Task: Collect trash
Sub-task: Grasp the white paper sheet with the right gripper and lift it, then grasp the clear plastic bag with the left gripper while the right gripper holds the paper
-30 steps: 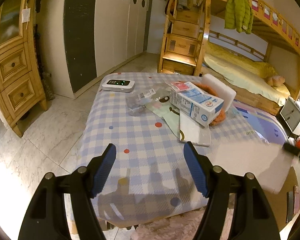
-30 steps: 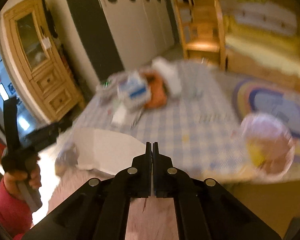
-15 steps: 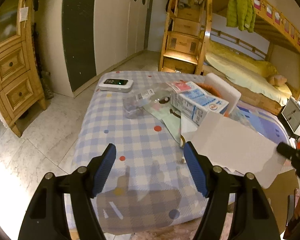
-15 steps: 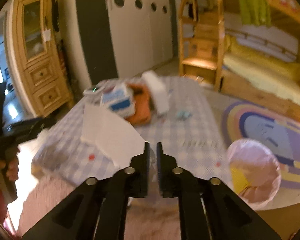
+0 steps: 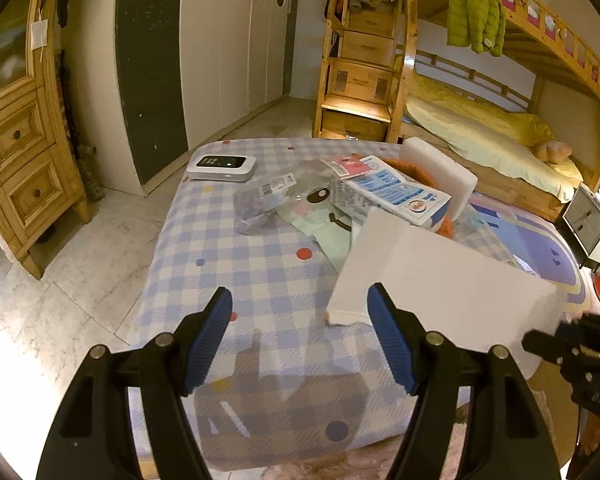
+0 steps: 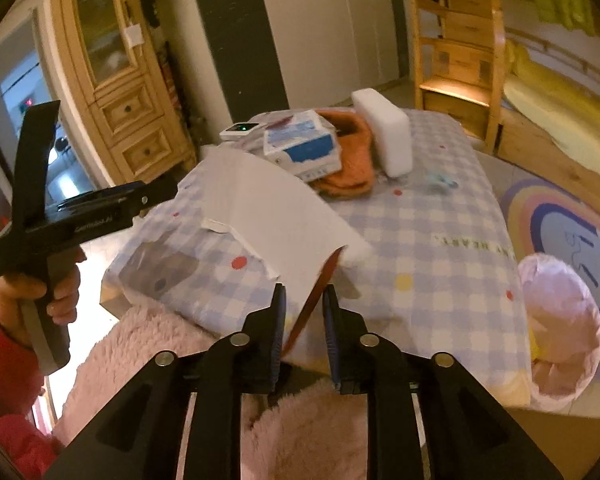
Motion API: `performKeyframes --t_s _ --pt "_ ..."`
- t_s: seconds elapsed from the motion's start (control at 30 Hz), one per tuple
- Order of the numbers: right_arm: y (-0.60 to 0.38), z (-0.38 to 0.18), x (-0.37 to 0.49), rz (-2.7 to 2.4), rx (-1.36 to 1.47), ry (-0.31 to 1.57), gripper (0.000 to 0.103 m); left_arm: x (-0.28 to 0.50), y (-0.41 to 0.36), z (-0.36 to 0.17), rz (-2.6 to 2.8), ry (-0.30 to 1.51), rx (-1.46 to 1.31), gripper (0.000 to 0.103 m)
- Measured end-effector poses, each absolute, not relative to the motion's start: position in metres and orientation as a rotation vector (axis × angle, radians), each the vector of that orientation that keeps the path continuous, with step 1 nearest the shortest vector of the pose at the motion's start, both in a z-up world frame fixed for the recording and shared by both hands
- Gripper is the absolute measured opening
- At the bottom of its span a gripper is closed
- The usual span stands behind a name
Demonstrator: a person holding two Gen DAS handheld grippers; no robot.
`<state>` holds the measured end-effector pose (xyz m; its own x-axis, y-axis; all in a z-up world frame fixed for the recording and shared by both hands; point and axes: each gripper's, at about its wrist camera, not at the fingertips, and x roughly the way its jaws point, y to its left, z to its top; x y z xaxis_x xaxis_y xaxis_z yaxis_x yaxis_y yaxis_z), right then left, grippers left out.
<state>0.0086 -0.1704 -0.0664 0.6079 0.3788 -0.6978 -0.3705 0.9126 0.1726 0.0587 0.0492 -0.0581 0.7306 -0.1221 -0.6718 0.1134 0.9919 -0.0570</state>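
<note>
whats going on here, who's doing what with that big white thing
A person holds a two-finger gripper in each hand over a table with a blue checked cloth. The right gripper has just been opening its jaws; the edge of a large flat white cardboard sheet stands between them, the rest lying on the table. The left gripper hovers open and empty. A pink-lined bin waits beside the table.

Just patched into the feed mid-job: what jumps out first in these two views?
A big white sheet of card lies across the near half of the checked table, its near edge between the right tongs, whose jaws have just been opening. Behind it sit a blue-and-white carton, orange fluffy cloth and a white foam block. A pink-lined bin waits at the right.
</note>
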Motion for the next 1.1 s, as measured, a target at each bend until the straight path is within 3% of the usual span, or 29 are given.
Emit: performKeyframes --t_s 0.03,0.17,0.2,0.3,0.67,1.1 --pt "-0.168 -0.067 0.013 0.437 0.011 0.812 0.034 0.058 0.052 -0.058 -0.125 0.741 -0.015 0.068" --pt "-0.164 -0.074 0.03 0.427 0.024 0.832 0.03 0.058 0.062 -0.058 -0.109 0.744 -0.03 0.068" --pt "-0.162 -0.075 0.032 0.419 0.027 0.838 0.015 0.058 0.064 -0.059 -0.106 0.746 -0.03 0.068" --pt "-0.157 -0.07 0.031 0.409 0.019 0.827 0.001 0.057 0.07 -0.06 -0.097 0.746 -0.035 0.068" --pt "-0.187 0.016 -0.003 0.198 -0.08 0.586 0.0 0.064 0.078 -0.049 -0.087 0.712 -0.012 0.068" --pt "-0.276 0.042 0.025 -0.032 0.168 0.473 0.0 0.159 0.045 -0.084 -0.07 0.776 0.112 0.068"
